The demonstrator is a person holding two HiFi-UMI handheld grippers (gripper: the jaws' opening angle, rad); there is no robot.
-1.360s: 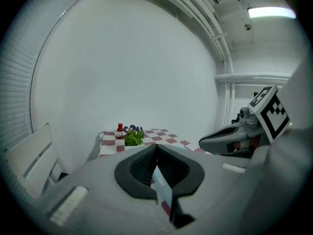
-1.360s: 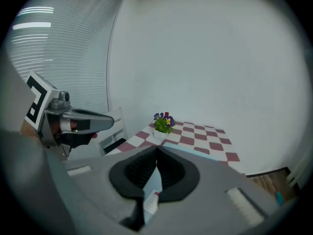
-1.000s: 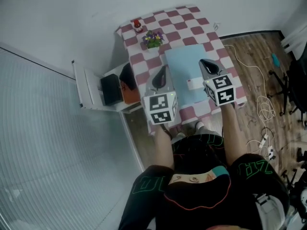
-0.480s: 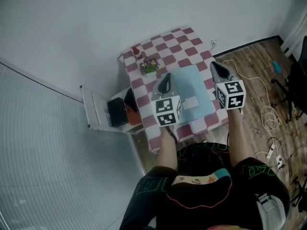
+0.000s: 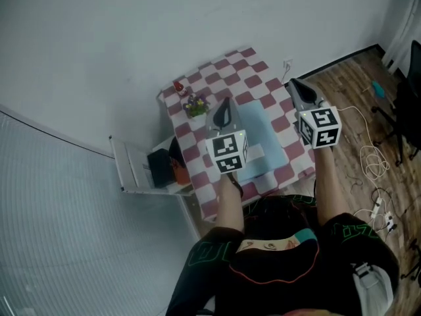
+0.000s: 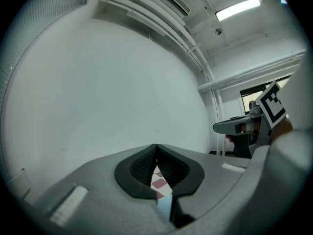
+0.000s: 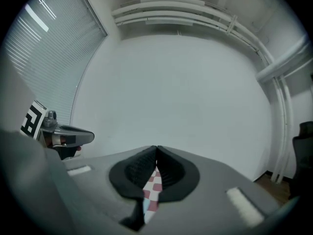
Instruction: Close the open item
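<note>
- Red-and-white checked cloth covers the bench (image 5: 263, 78), which stands against a pale wall. A wooden floor with loose cables lies to my right.
- A white cabinet (image 5: 123, 164) sits low, just beside the bench's left edge. Its door panel is swung wide, and a black thing (image 5: 160, 166) and an orange thing (image 5: 179, 172) show inside. I take this for the open item, since nothing else in view plainly stands open.
- I judge the door to be a light, stiff, smooth panel on a hinge. I would press on its free edge, far from the hinge, where least force turns it. A push would serve better than a pinch, but the smooth face could let me slide off, and the cabinet looks light enough to shift if shoved hard.
- A light blue mat (image 5: 263, 137) lies on the middle of the cloth.
- My left fingers (image 6: 142, 168) are pressed together with nothing between them. Only cloth and mat show through the slit below. They hover level above the mat's left side, well apart from the cabinet.
- My right fingers (image 7: 134, 173) are likewise closed on nothing, hovering level over the bench's right edge.
- A small pot of flowers (image 5: 195, 104) stands near the bench's far left corner.
- A small white thing (image 5: 255, 152) lies on the mat. It is too small for me to tell whether it is open.
- A little red thing (image 5: 178, 86) stands at the far corner.
</note>
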